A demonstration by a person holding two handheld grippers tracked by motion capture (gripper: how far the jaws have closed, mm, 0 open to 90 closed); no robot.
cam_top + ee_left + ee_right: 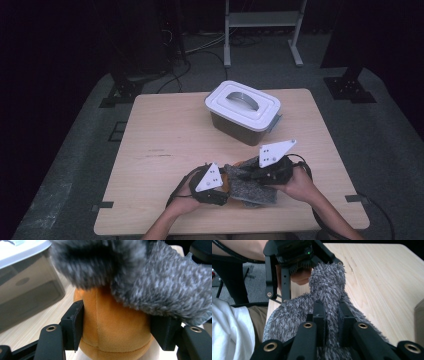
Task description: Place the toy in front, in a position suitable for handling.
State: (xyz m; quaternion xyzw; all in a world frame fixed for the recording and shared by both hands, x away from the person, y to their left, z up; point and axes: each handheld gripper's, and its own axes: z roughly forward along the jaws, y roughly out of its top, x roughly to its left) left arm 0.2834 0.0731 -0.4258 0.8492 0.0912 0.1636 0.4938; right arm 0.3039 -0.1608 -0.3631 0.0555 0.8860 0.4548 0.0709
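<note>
Two grippers meeting, left gripper [115, 327] clamping orange plush [112, 325] half-hidden under grey fuzzy cloth [324, 297], right gripper [332, 315] pinching that cloth.

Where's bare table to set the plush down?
Free: the left half of the table, from its left edge to the lidded bin, and the right strip beyond the bin. Crowded: near-centre, where both grippers work the orange plush and grey fuzzy cloth.
</note>
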